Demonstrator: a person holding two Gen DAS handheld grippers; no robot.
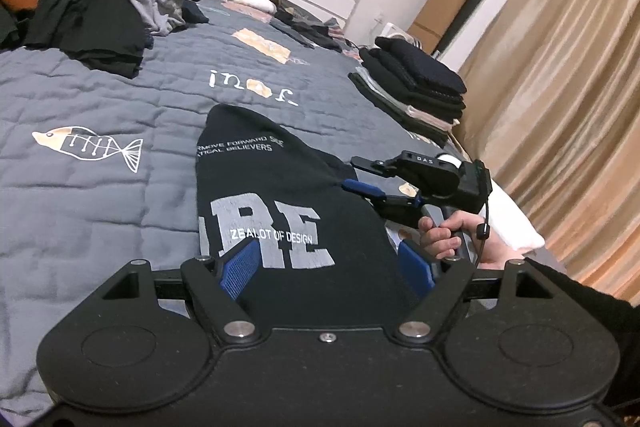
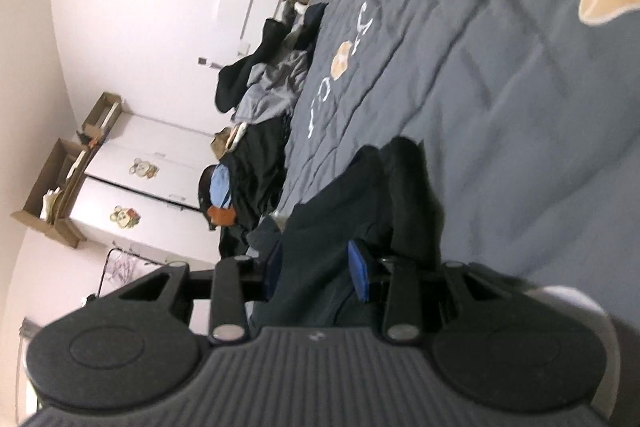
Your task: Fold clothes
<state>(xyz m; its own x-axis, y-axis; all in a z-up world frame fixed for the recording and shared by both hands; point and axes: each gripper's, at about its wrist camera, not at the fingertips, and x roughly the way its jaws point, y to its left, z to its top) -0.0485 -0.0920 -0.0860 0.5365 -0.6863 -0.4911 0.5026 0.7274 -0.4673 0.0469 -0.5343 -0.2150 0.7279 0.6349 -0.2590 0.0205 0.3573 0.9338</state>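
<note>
black T-shirt (image 1: 288, 211) on bed, right claw (image 1: 362, 173) pinching it

Black claws (image 1: 326, 263), blue pads (image 1: 240, 267), black sleeve (image 1: 592, 307)

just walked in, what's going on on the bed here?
A person is folding a black printed T-shirt on a grey quilted bedspread, a handheld gripper in each hand. The left gripper sits over the shirt's near end, jaws wide either side of the fabric. The right gripper, turned on its side, has dark cloth between its jaws at the shirt's right edge. A stack of folded clothes sits at the right; an unfolded pile waits at the far left.
</note>
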